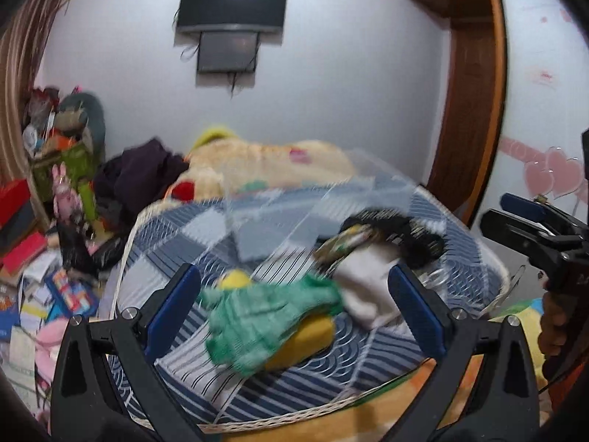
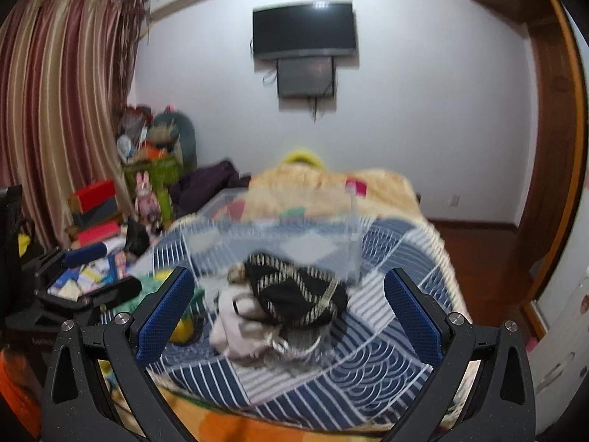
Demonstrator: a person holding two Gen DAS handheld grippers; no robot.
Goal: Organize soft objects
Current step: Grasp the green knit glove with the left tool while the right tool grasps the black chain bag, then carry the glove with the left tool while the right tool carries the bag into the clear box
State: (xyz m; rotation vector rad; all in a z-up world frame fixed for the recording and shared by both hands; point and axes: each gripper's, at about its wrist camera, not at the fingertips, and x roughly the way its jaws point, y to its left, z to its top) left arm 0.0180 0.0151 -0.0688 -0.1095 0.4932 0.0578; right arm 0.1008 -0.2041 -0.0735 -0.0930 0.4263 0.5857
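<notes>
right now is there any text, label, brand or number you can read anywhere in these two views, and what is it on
None can be read.
Books and papers on the floor: printed covers, blurred.
Wardrobe door: faint pink marks, too small to read.
Red boxes: no legible print.
Television: no brand visible.

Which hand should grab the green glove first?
Probably left. The left gripper is open with the green glove right between its fingers. The right gripper is open too, but faces the black cloth and white cloth instead.
</notes>
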